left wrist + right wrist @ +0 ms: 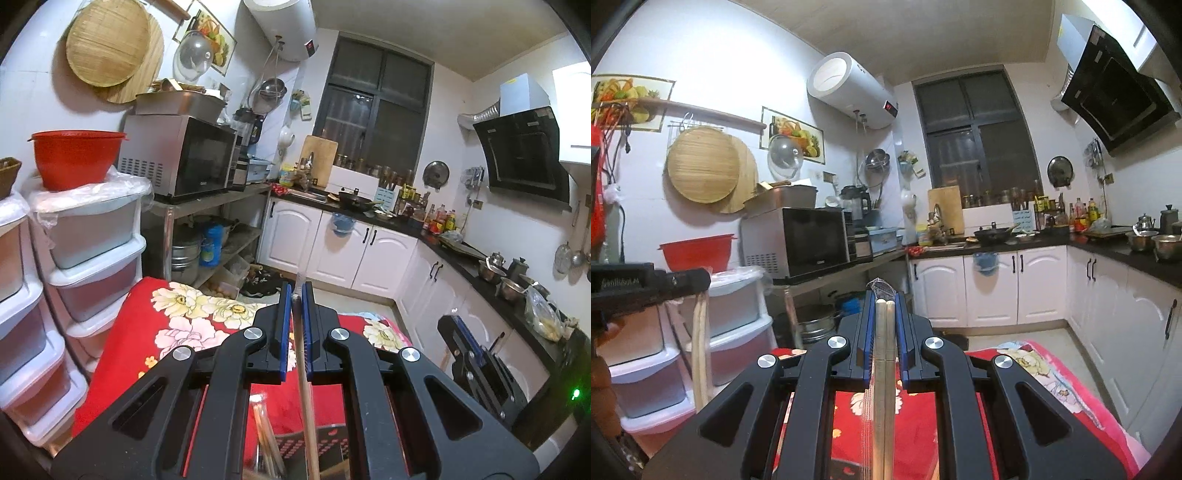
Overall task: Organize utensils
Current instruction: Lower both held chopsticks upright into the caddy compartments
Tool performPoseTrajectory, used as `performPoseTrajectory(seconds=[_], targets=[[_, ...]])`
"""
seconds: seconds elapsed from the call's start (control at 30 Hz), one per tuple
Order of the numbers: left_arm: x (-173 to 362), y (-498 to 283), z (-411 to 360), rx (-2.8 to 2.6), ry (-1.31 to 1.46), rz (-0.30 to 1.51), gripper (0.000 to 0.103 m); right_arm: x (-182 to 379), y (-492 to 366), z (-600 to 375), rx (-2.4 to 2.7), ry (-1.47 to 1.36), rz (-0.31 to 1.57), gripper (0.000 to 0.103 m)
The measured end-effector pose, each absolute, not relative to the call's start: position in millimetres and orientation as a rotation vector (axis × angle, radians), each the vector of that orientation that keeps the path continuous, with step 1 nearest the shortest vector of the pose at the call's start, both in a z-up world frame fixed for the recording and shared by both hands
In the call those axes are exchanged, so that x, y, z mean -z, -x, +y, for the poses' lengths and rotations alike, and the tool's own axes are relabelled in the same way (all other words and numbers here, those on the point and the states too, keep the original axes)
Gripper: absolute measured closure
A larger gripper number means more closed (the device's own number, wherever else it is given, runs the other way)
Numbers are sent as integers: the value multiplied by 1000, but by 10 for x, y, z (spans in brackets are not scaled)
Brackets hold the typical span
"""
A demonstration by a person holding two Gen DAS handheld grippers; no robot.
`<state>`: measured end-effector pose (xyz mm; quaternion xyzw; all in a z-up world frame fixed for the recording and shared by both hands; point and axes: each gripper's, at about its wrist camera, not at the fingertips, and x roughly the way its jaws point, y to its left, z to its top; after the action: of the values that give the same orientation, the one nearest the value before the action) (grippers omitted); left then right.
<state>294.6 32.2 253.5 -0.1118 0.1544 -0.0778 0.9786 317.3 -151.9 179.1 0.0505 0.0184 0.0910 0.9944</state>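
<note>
Left black two-finger gripper point(296, 295) pinches a thin pale wooden stick point(306, 384), plastic-tipped. Right black two-finger gripper point(885, 302) clamps a wrapped pair of pale wooden chopsticks point(882, 369), above the red floral cloth point(916, 417).

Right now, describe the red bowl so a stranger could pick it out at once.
Start at the microwave on the metal shelf against the wall. To its left stands a stack of translucent plastic drawers, and the red bowl sits on top. It is the only bright red, round, rimmed container there, unlike the pale boxy drawers beneath it.
</note>
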Motion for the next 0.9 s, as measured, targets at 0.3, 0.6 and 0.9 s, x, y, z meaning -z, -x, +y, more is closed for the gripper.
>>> performPoseTrajectory(seconds=[0.3, 0.6, 0.9], targets=[[-2630, -3172, 276, 161, 222, 285, 101, -1805, -3380, -1565, -146, -126, 21, 93], [-2460, -3391, 269, 140, 202, 268, 101, -1567, -3383, -1520, -97, -129, -23, 93], [-2075, -3377, 339, 164, 218, 326, 101, -1192, -3288, -1378, -90, -103, -46, 92]])
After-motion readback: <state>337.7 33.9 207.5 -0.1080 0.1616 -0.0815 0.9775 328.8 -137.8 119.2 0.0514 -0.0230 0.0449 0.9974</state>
